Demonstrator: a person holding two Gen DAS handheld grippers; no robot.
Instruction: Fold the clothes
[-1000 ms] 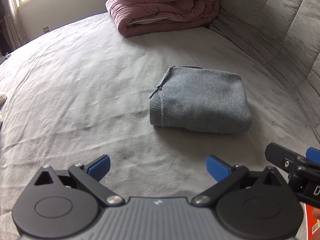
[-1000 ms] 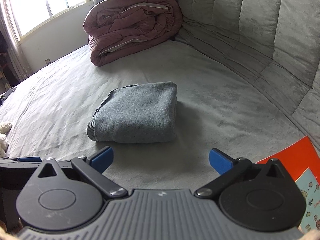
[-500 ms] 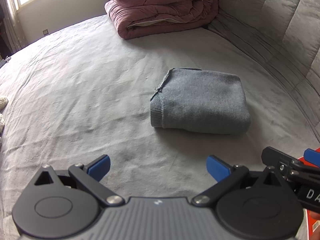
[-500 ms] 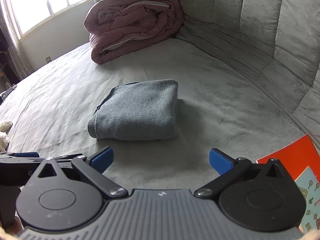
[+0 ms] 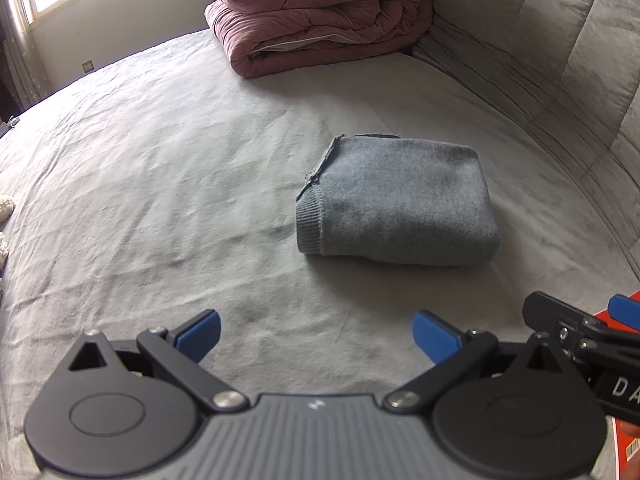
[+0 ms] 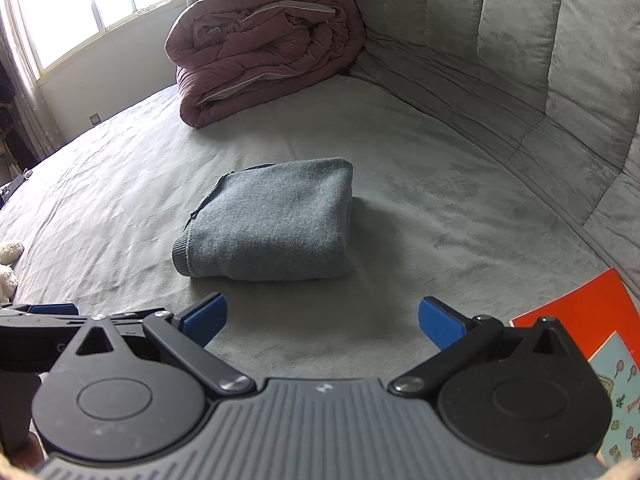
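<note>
Both views sit slightly closer to the folded grey garment than 1 s ago; garment unmoved, mid-bed. Left gripper and right gripper spread wide, empty, short of it. Folding looks complete; next likely withdrawal or another item.

Greys, one dusty pink, and a few strong colours.
You see a blue-grey sweater with a darker ribbed hem, on a pale grey sheet. The quilt is dusty pink with a grey lining. Your grippers are black with blue pads. The book is orange-red; a card beside it is pale turquoise with small cartoon drawings.
</note>
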